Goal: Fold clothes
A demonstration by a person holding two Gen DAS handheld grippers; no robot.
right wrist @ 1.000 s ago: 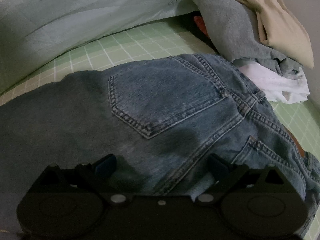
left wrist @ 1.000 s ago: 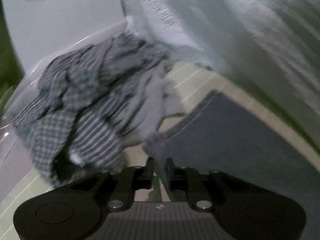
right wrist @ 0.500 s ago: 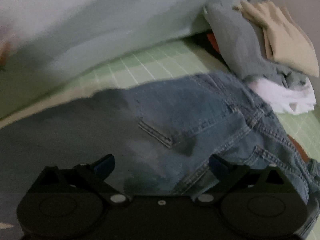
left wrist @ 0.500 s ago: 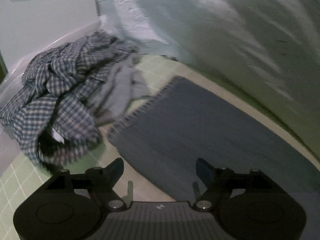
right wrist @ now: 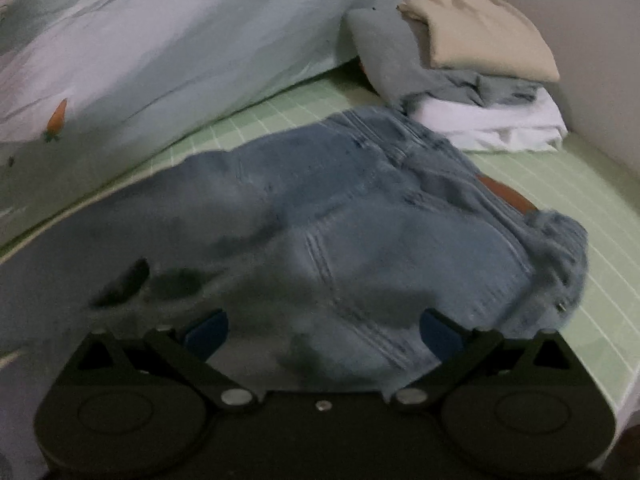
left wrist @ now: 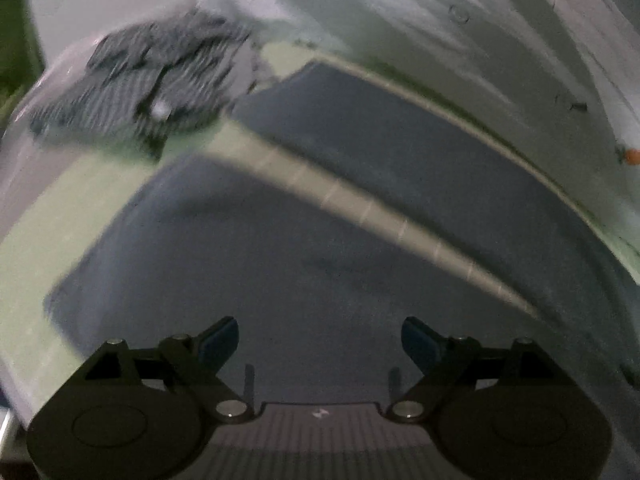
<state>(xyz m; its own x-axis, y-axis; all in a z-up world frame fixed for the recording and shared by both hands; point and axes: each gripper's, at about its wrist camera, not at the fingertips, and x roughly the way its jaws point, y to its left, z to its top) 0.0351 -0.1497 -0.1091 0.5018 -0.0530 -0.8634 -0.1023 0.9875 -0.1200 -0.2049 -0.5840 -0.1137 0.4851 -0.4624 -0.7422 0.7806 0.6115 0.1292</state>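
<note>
Left wrist view, item by item, places given relative to the jeans:

- Checked clothes [left wrist: 160, 80]: crumpled heap beyond the far left corner of the jeans, blurred, not folded
- Jeans [left wrist: 320, 260]: two dark denim legs lying flat and side by side on the green checked sheet [left wrist: 60, 208], a strip of sheet showing between them
- Left gripper [left wrist: 320, 338]: over the nearer leg, tongs wide apart, nothing between them
- Pale bedding [left wrist: 440, 20]: banked up along the far side of the jeans

Right wrist view:

- Pale bedding with a carrot print [right wrist: 160, 52]: beyond the jeans, to the left
- Jeans [right wrist: 360, 208]: seat and waistband end, lighter blue, back seam and brown waist patch [right wrist: 506, 194] facing up, fabric rumpled near the waistband
- Right gripper [right wrist: 322, 330]: above the seat, tongs spread wide, holding nothing
- Folded stack [right wrist: 480, 80]: beige on grey on white, just beyond the waistband to the right

Handling, as a judgement: denim is heavy for cloth, thick and somewhat stiff, not slippery and not fragile; it should hold a crease yet drag on the sheet. Thick seams, hems and the waistband offer the surest bite; a pinch on a single flat layer may slip or lift only the top ply. Whether the legs are yet to be laid together or the pair has been spread out again cannot be told
</note>
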